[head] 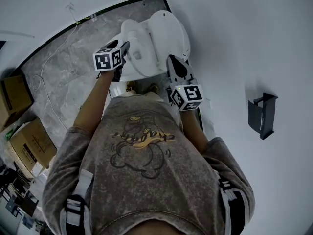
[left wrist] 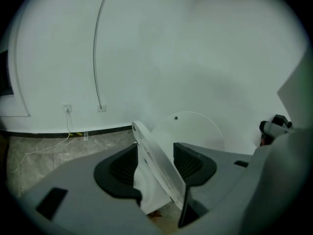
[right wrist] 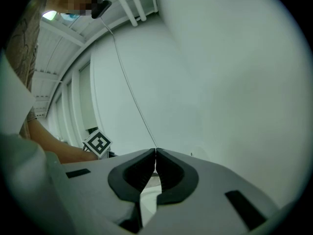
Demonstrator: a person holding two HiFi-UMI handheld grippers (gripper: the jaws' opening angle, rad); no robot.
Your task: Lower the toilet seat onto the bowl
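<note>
Left gripper clamps the raised seat; right gripper, jaws together, hangs by the lid; boxes lie well left

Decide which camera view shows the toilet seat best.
The left gripper view: the toilet seat sits centre, tilted, edge-on between the fingers of the left gripper. The head view shows it small, from above. The right gripper view shows mostly wall, not the seat.
</note>
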